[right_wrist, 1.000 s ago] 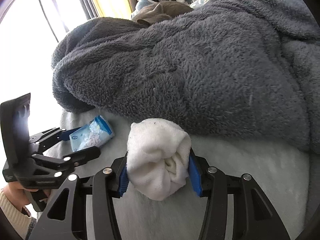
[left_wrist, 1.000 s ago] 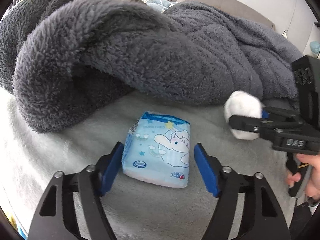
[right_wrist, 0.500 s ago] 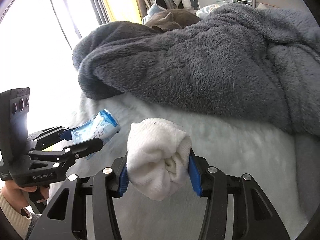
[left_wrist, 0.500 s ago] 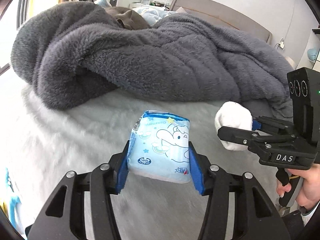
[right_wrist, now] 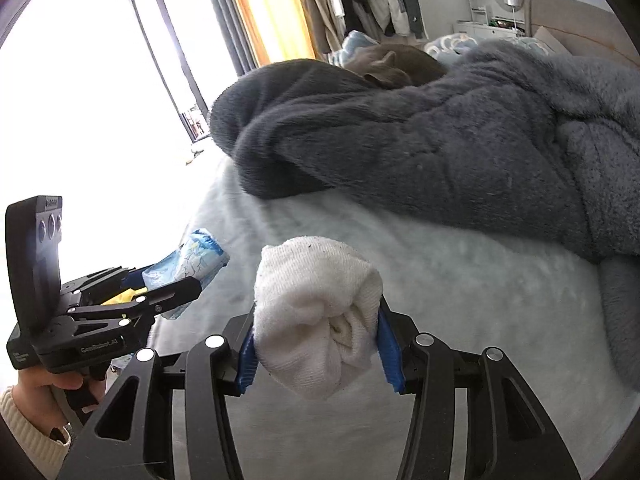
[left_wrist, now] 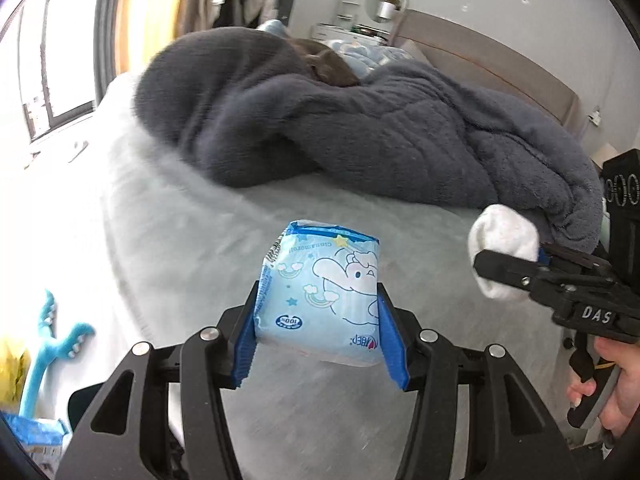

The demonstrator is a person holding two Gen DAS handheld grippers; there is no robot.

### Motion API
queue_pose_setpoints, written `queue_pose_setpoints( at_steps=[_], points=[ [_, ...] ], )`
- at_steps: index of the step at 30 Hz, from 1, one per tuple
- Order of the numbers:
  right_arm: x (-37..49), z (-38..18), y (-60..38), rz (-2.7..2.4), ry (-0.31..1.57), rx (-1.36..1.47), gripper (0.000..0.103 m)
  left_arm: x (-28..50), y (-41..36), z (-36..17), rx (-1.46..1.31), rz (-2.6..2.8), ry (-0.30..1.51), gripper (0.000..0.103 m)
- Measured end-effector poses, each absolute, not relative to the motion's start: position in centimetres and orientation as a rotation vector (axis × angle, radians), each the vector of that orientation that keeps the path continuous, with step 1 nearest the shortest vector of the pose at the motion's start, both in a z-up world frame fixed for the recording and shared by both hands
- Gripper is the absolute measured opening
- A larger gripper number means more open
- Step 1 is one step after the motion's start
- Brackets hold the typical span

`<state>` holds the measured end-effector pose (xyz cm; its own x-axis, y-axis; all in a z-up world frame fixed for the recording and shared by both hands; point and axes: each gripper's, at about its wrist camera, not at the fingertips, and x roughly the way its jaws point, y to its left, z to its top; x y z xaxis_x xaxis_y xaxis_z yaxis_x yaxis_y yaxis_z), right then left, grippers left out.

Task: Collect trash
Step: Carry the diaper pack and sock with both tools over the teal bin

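Above the pale bed (left_wrist: 180, 248), the left gripper (left_wrist: 318, 328) pinches a blue tissue packet (left_wrist: 320, 292) and the right gripper (right_wrist: 316, 344) clamps a white balled sock (right_wrist: 316, 316); both lifted clear, neither yet binned.

Pale bed (left_wrist: 192, 240) under grey blanket (left_wrist: 400, 140)

Daylight from the window (right_wrist: 100, 92) blows out the left side; fisheye edges curve, bedding slightly blurred.
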<state>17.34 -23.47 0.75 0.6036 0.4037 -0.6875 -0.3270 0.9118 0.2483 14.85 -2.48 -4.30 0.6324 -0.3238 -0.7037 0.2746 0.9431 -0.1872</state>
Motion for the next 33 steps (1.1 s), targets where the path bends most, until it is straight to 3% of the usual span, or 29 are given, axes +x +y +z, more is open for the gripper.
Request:
queue_pose_setpoints(
  at_steps=[33],
  points=[
    [13.9, 2.1, -3.7, 0.688, 0.769, 0.002, 0.050, 7.4, 17.6, -9.3, -0.176, 0.038, 1.038, 0.056]
  ],
)
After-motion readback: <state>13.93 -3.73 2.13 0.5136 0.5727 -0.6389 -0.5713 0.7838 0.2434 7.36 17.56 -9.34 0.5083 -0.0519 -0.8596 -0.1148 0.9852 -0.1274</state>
